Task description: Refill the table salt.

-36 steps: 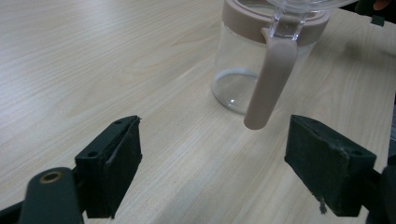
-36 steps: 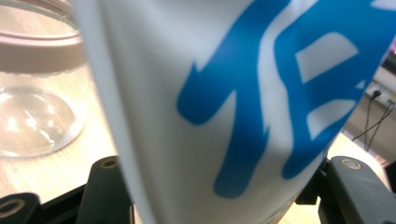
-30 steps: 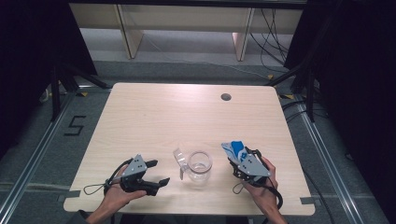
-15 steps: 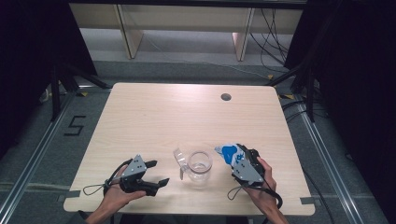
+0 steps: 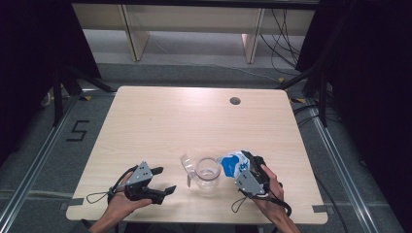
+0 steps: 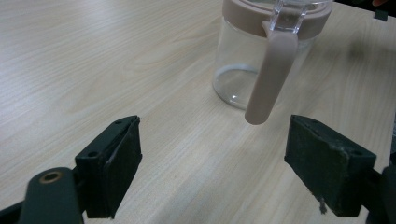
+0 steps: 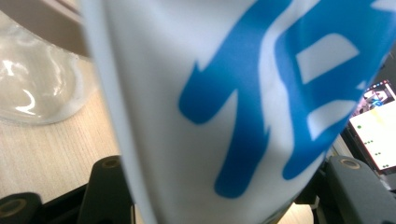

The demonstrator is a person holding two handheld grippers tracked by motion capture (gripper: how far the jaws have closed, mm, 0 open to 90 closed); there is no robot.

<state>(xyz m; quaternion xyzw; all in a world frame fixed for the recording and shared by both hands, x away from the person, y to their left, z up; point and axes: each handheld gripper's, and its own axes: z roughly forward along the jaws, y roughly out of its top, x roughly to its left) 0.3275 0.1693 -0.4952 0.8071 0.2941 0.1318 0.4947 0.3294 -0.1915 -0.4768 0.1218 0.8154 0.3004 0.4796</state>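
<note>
Right gripper view: white packet (image 7: 224,93), blue lettering; crumpled.

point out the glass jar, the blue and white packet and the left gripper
glass jar (image 5: 208,173): high view, on its clear body.
blue and white packet (image 5: 233,162): high view, on its blue print.
left gripper (image 5: 163,181): high view, midway between its open jaws.

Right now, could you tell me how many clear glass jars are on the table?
1. The clear glass jar with a pink rim and open lid stands near the light wooden table's front edge, between the two grippers, beside the white-and-blue packet.
</note>
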